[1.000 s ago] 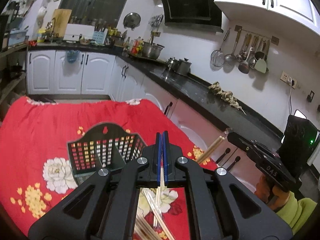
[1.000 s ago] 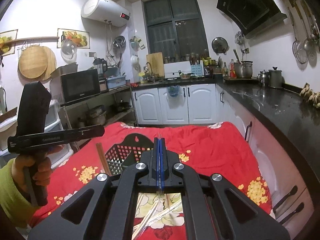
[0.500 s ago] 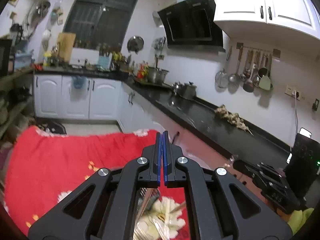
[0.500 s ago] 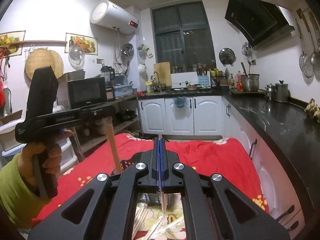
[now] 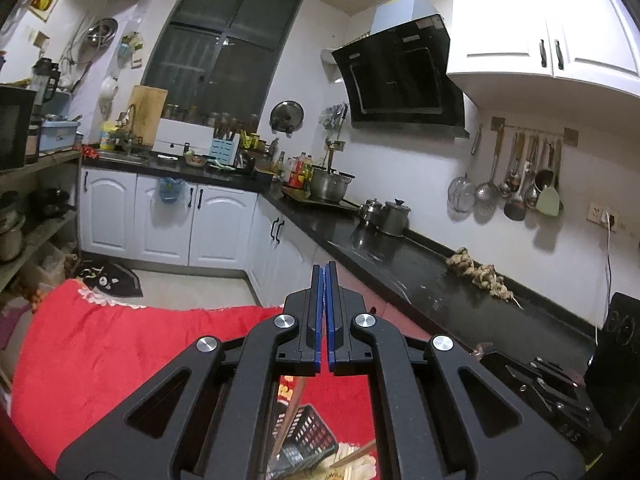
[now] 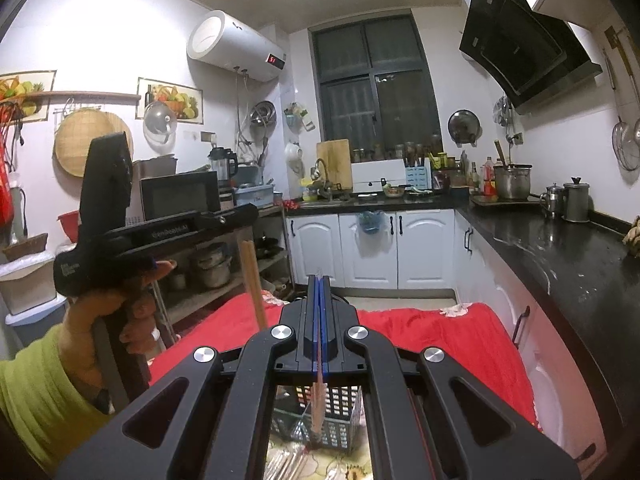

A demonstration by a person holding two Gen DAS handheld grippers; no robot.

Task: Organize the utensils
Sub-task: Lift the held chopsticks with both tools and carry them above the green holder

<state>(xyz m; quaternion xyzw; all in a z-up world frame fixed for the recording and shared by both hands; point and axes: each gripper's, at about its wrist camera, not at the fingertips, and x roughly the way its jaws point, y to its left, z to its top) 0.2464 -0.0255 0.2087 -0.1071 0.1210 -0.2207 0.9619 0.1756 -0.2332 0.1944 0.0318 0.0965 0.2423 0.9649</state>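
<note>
my left gripper (image 5: 324, 312) is raised above the red floral cloth (image 5: 120, 352), its blue pads pressed together. from the right wrist view it (image 6: 224, 218) pinches wooden chopsticks (image 6: 253, 284) that hang straight down below the pads. in the left wrist view the chopsticks (image 5: 290, 426) show through the frame opening, dropping toward the dark perforated utensil basket (image 5: 308, 440) on the cloth. i cannot tell whether their lower ends are inside the basket.

my right gripper (image 6: 319, 320) is likewise closed, clamped on a thin pale utensil (image 6: 319, 408) that points down between the pads. its lower end sits over the utensil basket (image 6: 316, 428), at the divider between compartments; i cannot tell which compartment it is in or whether it touches the bottom.

more loose utensils (image 6: 288, 466) lie on the cloth just in front of the basket, at the lower edge of the right wrist view. the person's left hand (image 6: 120, 312) grips the left gripper's handle.
</note>
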